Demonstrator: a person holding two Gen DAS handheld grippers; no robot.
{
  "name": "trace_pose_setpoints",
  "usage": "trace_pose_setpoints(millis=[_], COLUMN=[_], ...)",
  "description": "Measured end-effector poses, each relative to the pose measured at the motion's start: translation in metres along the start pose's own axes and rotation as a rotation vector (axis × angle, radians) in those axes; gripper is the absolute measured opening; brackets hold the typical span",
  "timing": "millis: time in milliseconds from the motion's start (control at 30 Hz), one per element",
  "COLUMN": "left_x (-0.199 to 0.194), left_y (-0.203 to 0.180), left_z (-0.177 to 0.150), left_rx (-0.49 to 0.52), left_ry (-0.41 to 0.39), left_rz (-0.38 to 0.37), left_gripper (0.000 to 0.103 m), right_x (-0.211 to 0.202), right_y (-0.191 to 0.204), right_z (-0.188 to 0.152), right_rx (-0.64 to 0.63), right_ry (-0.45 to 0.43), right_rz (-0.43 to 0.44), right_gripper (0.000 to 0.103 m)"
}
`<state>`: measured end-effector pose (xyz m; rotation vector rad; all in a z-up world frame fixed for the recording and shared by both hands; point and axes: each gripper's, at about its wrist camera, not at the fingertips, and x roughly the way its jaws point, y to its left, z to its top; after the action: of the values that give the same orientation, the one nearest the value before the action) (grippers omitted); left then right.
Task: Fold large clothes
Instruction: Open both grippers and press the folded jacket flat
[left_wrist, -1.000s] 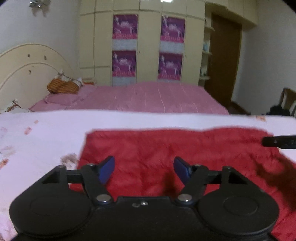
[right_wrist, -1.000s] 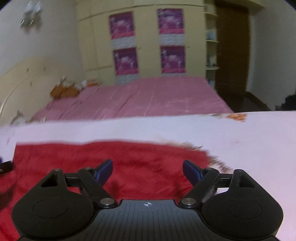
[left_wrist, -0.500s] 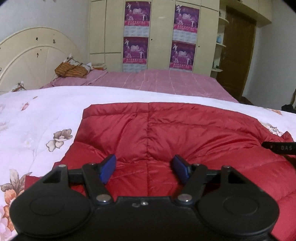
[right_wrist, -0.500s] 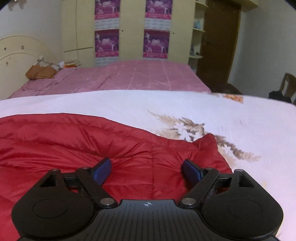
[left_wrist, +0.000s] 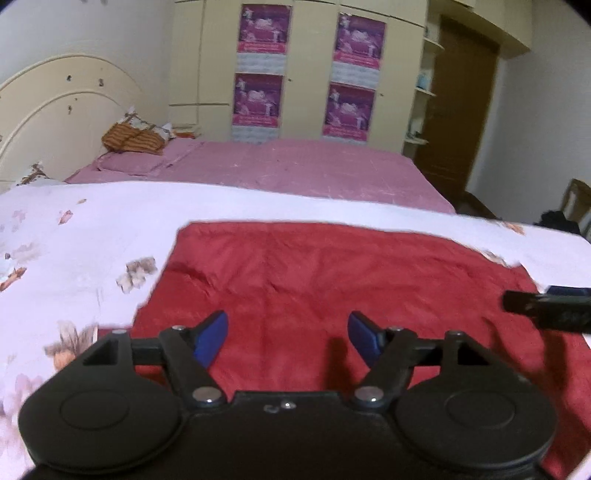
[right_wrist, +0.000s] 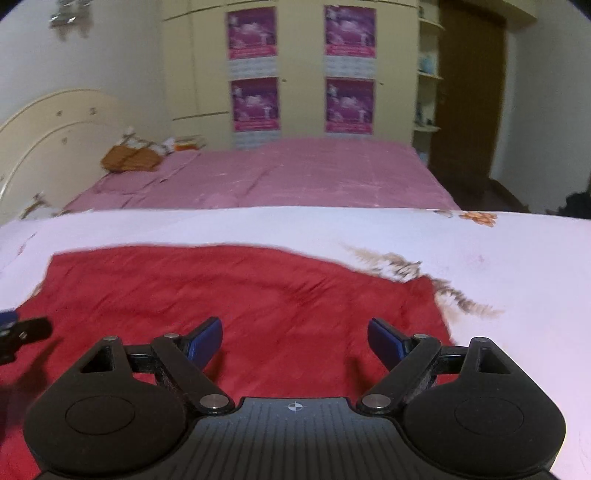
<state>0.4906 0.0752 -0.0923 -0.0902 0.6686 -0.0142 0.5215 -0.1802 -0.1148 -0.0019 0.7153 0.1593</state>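
Note:
A red quilted jacket (left_wrist: 332, 266) lies spread flat on a white floral quilt (left_wrist: 92, 229); the right wrist view shows its right part (right_wrist: 221, 288). My left gripper (left_wrist: 287, 321) hovers over the jacket's near middle. Its jaws are opening, with nothing between the blue pads (left_wrist: 212, 334). My right gripper (right_wrist: 294, 325) hangs over the jacket's right side near its edge, its jaws also opening on empty air. One finger of the right gripper (left_wrist: 546, 308) shows at the right edge of the left wrist view. A tip of the left gripper (right_wrist: 22, 332) shows at the left edge of the right wrist view.
Behind the quilt lies a pink bed (left_wrist: 295, 170) with an orange bag (left_wrist: 131, 138) by the cream headboard (left_wrist: 55, 110). A wardrobe with purple posters (left_wrist: 258, 103) and a brown door (left_wrist: 461, 110) stand at the back. A chair with dark cloth (left_wrist: 569, 214) is at far right.
Half a second ago both cameras were closer to the jacket, which showed puffed folds. Now both have drawn back to about where they were a second ago, and both jaws stand slightly wider.

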Motion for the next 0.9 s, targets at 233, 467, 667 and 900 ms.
trace_pose_setpoints(millis=[233, 467, 667, 900], left_x=[0.002, 0.016, 0.015, -0.006], left_y=[0.002, 0.018, 0.015, 0.013], left_z=[-0.037, -0.046, -0.043, -0.034], left_rx=[0.050, 0.024, 0.027, 0.050], left_ry=[0.035, 0.054, 0.071, 0.082], left_rz=[0.054, 0.082, 0.099, 0.123], left_gripper=[0.074, 0.074, 0.074, 0.076], right_x=[0.000, 0.007, 0.010, -0.038], right_y=[-0.003, -0.050, -0.055, -0.046], right_z=[-0.049, -0.074, -0.067, -0.053], right_rx=[-0.069, 0.030, 0.084, 0.086], right_ry=[0.028, 0.066, 0.111, 0.051], right_rz=[-0.116, -0.152, -0.153, -0.107], right_gripper=[0.086, 0.089, 0.098, 0.098])
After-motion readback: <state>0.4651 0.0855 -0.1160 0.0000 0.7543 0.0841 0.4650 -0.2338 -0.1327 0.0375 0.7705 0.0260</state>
